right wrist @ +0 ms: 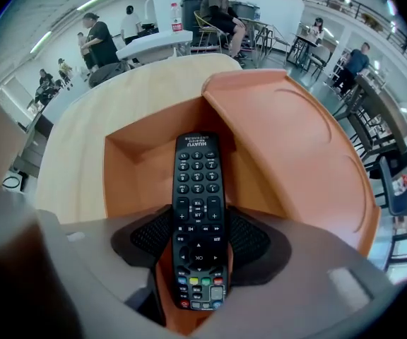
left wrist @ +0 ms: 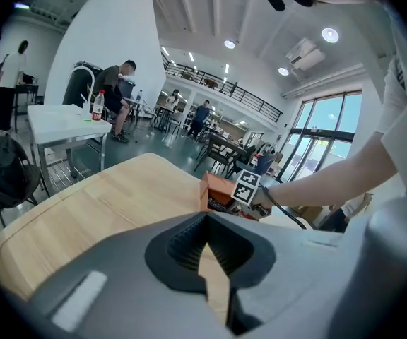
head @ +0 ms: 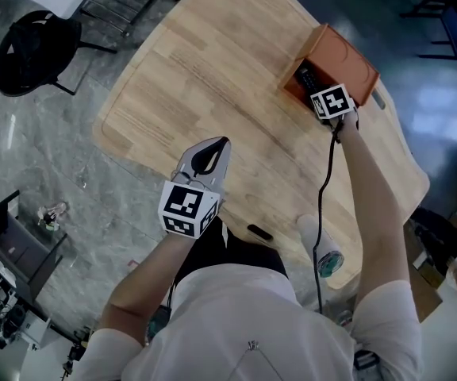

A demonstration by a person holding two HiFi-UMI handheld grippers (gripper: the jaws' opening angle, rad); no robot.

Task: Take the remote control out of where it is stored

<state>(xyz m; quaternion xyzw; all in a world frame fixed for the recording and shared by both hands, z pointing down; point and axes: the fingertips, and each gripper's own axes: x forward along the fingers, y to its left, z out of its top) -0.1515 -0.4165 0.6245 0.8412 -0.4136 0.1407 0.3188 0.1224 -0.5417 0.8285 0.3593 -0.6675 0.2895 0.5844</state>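
Observation:
A black remote control [right wrist: 198,189] lies face up in an open orange box [right wrist: 288,140] on the wooden table [head: 213,70]. My right gripper [right wrist: 198,239] points down into the box [head: 343,58], and its dark pads sit against both long sides of the remote's lower half with no gap showing. In the head view only the remote's [head: 306,78] top end shows beside that gripper [head: 316,92]. My left gripper [head: 220,143] hovers over the near part of the table, shut and empty, well away from the box [left wrist: 214,186]. Its jaws [left wrist: 205,221] meet at the tips.
A white and teal bottle-like thing [head: 324,251] and a small black object [head: 259,232] lie near the table's front edge. A black cable [head: 324,181] runs along my right arm. A black chair [head: 30,50] stands on the floor at left. People sit at tables far behind.

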